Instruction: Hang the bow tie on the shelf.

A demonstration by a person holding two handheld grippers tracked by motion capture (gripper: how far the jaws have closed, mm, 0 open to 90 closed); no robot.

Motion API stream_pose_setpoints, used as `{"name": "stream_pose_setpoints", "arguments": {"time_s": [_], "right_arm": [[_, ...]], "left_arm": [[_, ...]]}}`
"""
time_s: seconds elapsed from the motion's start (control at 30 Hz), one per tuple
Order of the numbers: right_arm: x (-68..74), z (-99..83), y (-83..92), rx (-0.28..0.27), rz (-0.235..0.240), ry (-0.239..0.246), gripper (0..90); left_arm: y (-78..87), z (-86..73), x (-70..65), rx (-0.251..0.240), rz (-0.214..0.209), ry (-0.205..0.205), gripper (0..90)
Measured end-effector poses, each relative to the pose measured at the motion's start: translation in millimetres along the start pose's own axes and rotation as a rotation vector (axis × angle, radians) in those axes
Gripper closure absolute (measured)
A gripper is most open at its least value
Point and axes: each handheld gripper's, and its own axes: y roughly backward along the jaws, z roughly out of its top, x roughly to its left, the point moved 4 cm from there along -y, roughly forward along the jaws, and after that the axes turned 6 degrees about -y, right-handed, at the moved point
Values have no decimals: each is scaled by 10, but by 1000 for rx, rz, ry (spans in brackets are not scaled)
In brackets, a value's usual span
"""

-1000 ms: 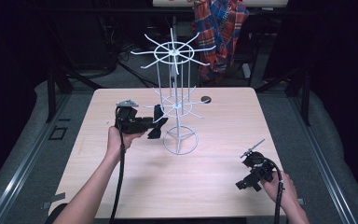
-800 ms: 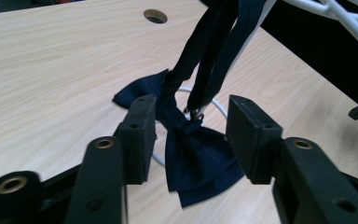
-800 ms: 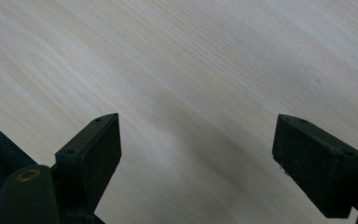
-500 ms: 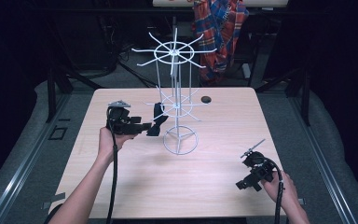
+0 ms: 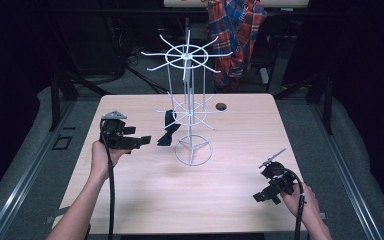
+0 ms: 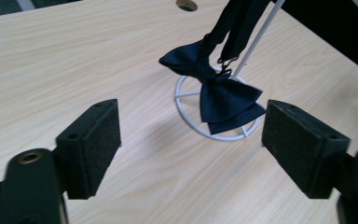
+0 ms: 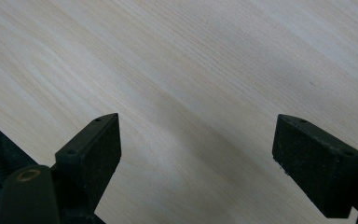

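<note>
bow tie (image 6: 219,91) hangs on white rack (image 5: 190,110); left gripper (image 6: 191,144) agape

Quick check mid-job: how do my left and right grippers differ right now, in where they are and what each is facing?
The left gripper is held raised beside the white wire rack, while the right gripper sits low near the table's front right corner. The left gripper's jaws frame the dark bow tie hanging on the rack without touching it; the right gripper's frame bare tabletop. Both are open and empty.
</note>
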Motion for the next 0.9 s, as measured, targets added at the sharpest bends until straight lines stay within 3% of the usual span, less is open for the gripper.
{"name": "stream_pose_setpoints", "arguments": {"time_s": [0.1,0.17,0.23,0.4,0.43,0.53,0.8,0.83,0.9], "right_arm": [[22,2,-13,-24,14,-26,152],[21,3,-14,-24,11,-25,152],[-2,9,-3,-16,-1,2,153],[-16,14,15,-29,-8,1,152],[-17,13,13,-26,-8,4,152],[-13,16,15,-22,-6,0,152],[-16,10,10,-4,-15,4,152],[-12,11,2,-8,-10,8,152],[-5,8,3,13,-28,15,152]], "left_arm": [[48,-77,-35,31,18,-14,156],[88,-117,-39,47,42,-36,152],[115,-153,-43,55,64,-42,150],[176,-276,-34,92,99,-51,114],[194,-326,-32,121,116,-70,113],[206,-369,-34,146,136,-92,110],[183,-583,-45,238,140,-86,56],[173,-629,-50,266,125,-83,56],[135,-726,-62,333,136,-86,3]]}}
